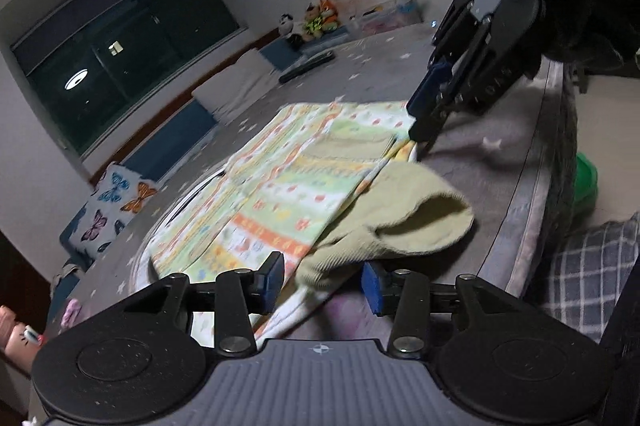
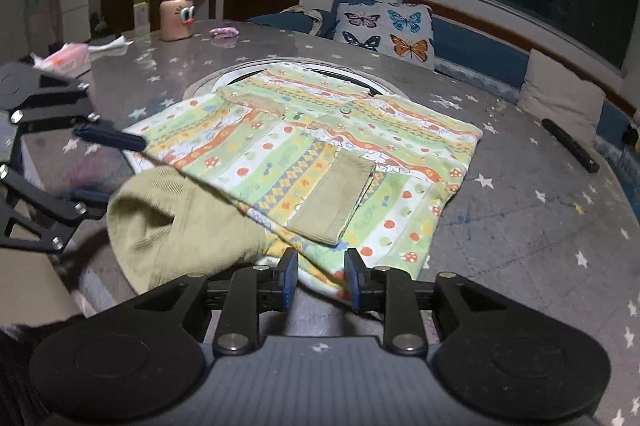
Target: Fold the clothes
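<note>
A child's garment (image 1: 280,178) with a green, orange and white print lies partly folded on the grey starred table (image 1: 480,146). Its olive ribbed cuff (image 1: 400,226) sticks out at the near edge. My left gripper (image 1: 324,286) is open, its pads on either side of the garment's near corner by the cuff. My right gripper (image 2: 322,278) is open, with the garment's near hem (image 2: 328,278) between its pads. The garment (image 2: 320,154), its olive pocket (image 2: 336,198) and the cuff (image 2: 172,226) show in the right wrist view. The left gripper (image 2: 96,162) shows at the left there, the right gripper (image 1: 424,114) at the garment's far corner in the left wrist view.
A pink cartoon bottle (image 2: 176,10), a tissue pack (image 2: 66,60) and a purple hair tie (image 2: 224,32) sit at the table's far side. A black rod (image 2: 570,144) lies at the right. A butterfly cushion (image 2: 386,30) and a bench stand behind the table.
</note>
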A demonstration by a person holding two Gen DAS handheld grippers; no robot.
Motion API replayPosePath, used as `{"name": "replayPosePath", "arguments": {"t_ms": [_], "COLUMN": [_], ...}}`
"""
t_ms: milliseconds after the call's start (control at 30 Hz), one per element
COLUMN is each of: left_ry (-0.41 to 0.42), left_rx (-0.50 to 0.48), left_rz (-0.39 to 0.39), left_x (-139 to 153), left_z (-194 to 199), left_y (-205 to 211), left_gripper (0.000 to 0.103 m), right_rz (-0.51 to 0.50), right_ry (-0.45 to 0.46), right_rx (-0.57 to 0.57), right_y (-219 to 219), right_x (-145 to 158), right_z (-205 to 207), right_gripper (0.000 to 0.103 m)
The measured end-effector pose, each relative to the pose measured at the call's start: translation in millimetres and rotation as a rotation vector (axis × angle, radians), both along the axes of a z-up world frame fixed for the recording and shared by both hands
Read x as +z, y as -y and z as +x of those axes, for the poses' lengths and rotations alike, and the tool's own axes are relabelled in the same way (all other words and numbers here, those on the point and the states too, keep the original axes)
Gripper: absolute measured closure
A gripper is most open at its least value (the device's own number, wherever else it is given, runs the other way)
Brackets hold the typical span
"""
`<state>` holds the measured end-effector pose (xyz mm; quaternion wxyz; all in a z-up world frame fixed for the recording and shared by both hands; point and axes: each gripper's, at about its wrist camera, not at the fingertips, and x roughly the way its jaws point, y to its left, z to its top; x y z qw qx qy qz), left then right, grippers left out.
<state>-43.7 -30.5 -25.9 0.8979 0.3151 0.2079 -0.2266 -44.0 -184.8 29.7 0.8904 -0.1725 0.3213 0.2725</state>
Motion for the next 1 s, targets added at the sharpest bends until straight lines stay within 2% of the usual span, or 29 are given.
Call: {"name": "replayPosePath", "arguments": {"t_ms": [33, 100, 167, 233, 267, 433, 600, 633, 700, 800, 1000], "left_ry": [-0.002, -0.005, -0.01, -0.023, -0.034, -0.063, -0.073, -0.073, -0.078, -0.08, -0.039], "left_rx": [-0.003, -0.01, -0.011, 0.014, 0.029, 0.107, 0.14, 0.145, 0.153, 0.165, 0.197], "left_rz": [-0.013, -0.04, -0.071, -0.128, -0.158, -0.278, -0.331, -0.331, -0.328, -0.313, -0.235], "left_x": [0.4, 1.2, 2.7, 8.4, 12.0, 30.1, 39.8, 40.1, 39.7, 38.6, 30.4], "left_z": [2.7, 8.0, 13.2, 20.6, 25.0, 47.6, 62.0, 63.3, 62.6, 54.3, 24.2], "left_y": [1.0, 3.1, 4.1, 0.6, -2.3, -14.5, -18.0, -18.2, -20.9, -28.7, -48.2], "left_gripper": [0.058, 0.066, 0.084, 0.094, 0.095, 0.097, 0.097, 0.097, 0.096, 0.092, 0.065], "right_rz": [-0.014, -0.043, -0.075, -0.104, -0.115, -0.128, -0.104, -0.088, -0.052, 0.002, 0.111], "right_ry": [0.009, 0.027, 0.047, 0.065, 0.077, 0.13, 0.156, 0.151, 0.123, 0.082, 0.0], "right_rx": [0.012, 0.038, 0.077, 0.114, 0.132, 0.179, 0.179, 0.17, 0.15, 0.119, 0.058], "right_y": [-1.0, -3.3, -7.5, -12.2, -14.3, -27.5, -40.5, -41.5, -37.9, -32.6, -22.1], "right_x": [-0.4, -1.2, -2.9, -4.9, -6.1, -10.6, -14.2, -13.9, -9.2, -2.1, 12.0], "right_z": [-2.1, -6.4, -11.1, -15.3, -17.3, -17.0, -6.9, -2.9, 3.5, 13.1, 32.2], "right_gripper": [0.066, 0.063, 0.061, 0.054, 0.05, 0.049, 0.053, 0.057, 0.077, 0.085, 0.091]}}
